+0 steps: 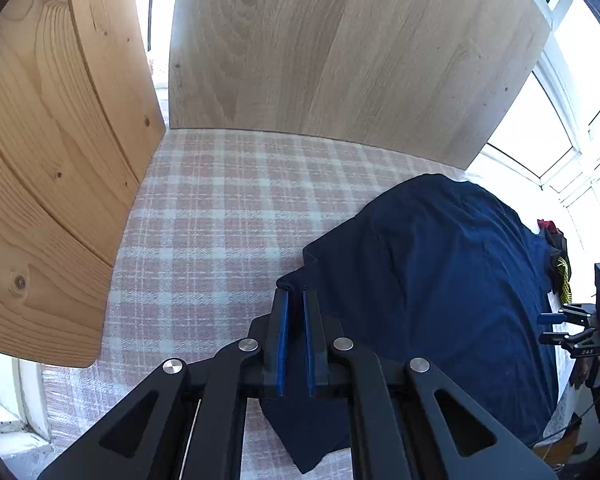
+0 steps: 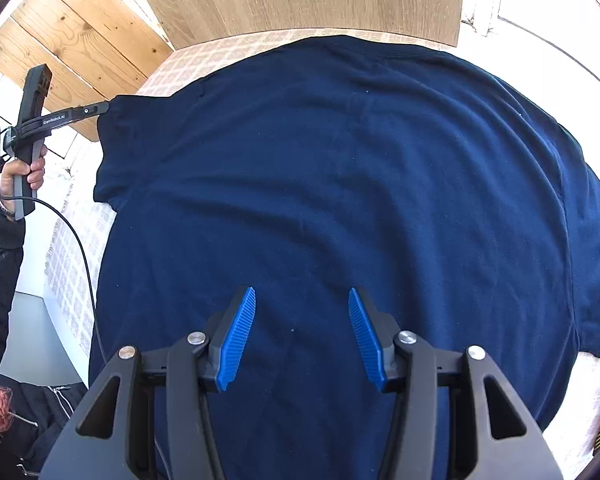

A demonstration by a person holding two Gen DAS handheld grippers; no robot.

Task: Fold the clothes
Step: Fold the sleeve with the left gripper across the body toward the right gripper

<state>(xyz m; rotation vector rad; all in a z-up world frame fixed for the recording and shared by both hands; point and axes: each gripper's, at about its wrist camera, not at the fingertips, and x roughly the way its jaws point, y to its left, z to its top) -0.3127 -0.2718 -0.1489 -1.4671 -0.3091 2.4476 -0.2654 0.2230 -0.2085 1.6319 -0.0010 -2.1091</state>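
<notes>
Fingers: left gripper nearly closed, pinching sleeve edge of dark navy cotton T-shirt | right gripper half open, empty, above shirt | shirt spread flat on pink-checked cloth worktop | progress: no fold visible, folding only starting

navy T-shirt | spread flat on checked cloth | left sleeve corner lifted, pinched

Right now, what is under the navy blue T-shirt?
A pink-and-white checked cloth shows around the navy blue T-shirt, running under its edges. What lies beneath the shirt's middle is covered.
</notes>
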